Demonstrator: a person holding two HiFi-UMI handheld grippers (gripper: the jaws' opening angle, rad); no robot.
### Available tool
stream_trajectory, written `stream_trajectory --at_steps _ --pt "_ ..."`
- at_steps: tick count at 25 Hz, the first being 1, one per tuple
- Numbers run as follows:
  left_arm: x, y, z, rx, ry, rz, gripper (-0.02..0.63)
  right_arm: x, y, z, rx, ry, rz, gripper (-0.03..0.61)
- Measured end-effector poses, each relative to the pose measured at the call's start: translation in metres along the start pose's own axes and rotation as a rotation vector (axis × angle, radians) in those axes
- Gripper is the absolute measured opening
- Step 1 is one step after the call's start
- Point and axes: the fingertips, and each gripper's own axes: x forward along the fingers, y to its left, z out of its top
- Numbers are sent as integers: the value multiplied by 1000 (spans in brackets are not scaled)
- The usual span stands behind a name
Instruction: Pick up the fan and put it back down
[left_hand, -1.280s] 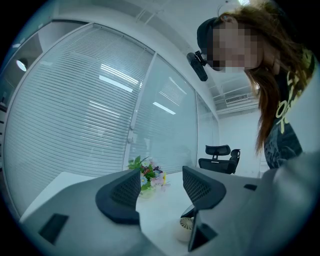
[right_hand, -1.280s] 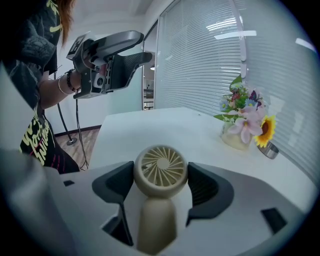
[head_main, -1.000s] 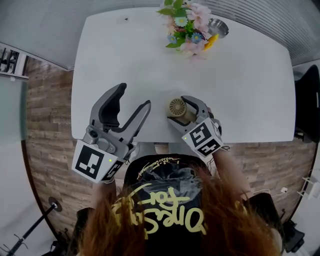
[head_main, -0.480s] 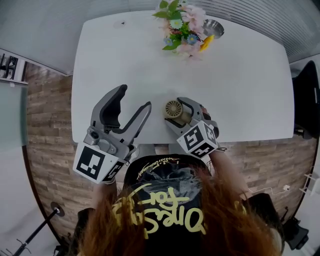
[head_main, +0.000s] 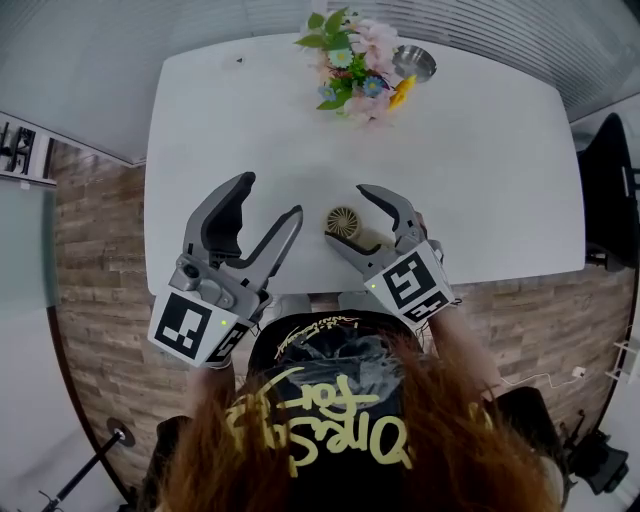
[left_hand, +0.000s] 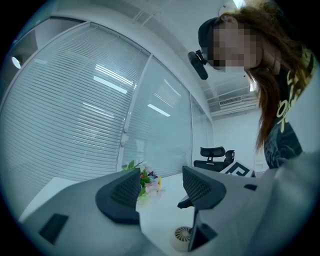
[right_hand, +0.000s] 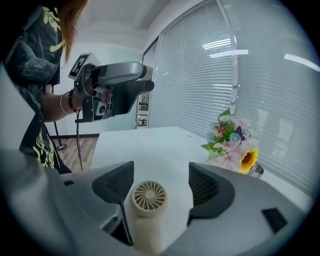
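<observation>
The left tongs hang over the lower left part of the white counter. Their jaws are spread wide with nothing between them, only bare counter showing through the gap in the left gripper view.

The right tongs sit at the lower middle of the head view, and their jaws are also released. The fan, a small cream piece with a round slatted face on a stubby handle, stands between them near the counter's front edge.

In the right gripper view the fan's head lies close against the jaw on the left of the frame. It may just touch that pad, though the angle leaves this unsure. The jaw on the right of the frame stands clearly apart from the fan, so nothing is clamped.

At the top of the head view a bunch of flowers stands on the counter's far side. A small metal bowl sits just beside them on the right. Slatted blinds fill the background of both gripper views.
</observation>
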Motion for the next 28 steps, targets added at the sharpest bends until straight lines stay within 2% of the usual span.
stream_trajectory --at_steps 12,28 --pt "9 -1 20 45 -38 -29 252 -48 -46 59 82 -187 -156 327" --pt "20 -1 39 83 -55 -78 252 -111 -92 93 151 -361 -356 327"
